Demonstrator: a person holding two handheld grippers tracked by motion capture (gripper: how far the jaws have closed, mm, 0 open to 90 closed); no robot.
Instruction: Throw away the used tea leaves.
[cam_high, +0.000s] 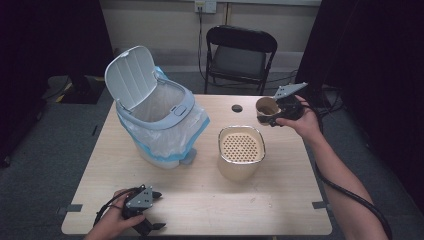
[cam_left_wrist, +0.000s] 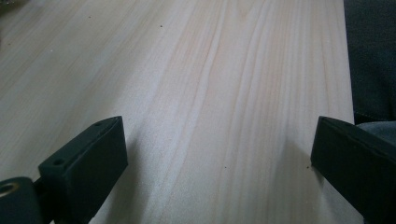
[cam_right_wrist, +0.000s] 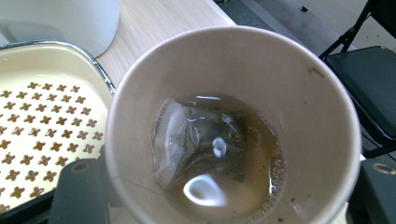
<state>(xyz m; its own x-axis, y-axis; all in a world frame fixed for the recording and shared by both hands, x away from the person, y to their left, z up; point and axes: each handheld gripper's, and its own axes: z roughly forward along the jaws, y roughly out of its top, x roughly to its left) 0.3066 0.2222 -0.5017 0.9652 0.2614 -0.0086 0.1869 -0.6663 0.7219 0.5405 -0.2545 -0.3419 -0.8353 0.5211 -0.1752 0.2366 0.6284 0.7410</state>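
Note:
My right gripper (cam_high: 272, 116) is shut on a brown paper cup (cam_high: 267, 107), lifted above the table's right side and tipped toward the left. Inside the cup (cam_right_wrist: 303, 107) a wet tea bag (cam_right_wrist: 198, 140) lies in a little brown liquid. Just below and left of it stands a cream container with a perforated strainer lid (cam_high: 241, 146), whose gold-patterned holes (cam_right_wrist: 46, 135) show beside the cup. My left gripper (cam_high: 156, 210) rests open on the table near the front left edge, its fingers (cam_left_wrist: 88, 163) wide apart over bare wood.
A white bin (cam_high: 160, 117) with a raised lid and a plastic liner stands at the back left of the wooden table (cam_high: 210, 200). A black folding chair (cam_high: 240, 52) sits behind the table. A round cable hole (cam_high: 237, 108) lies near the far edge.

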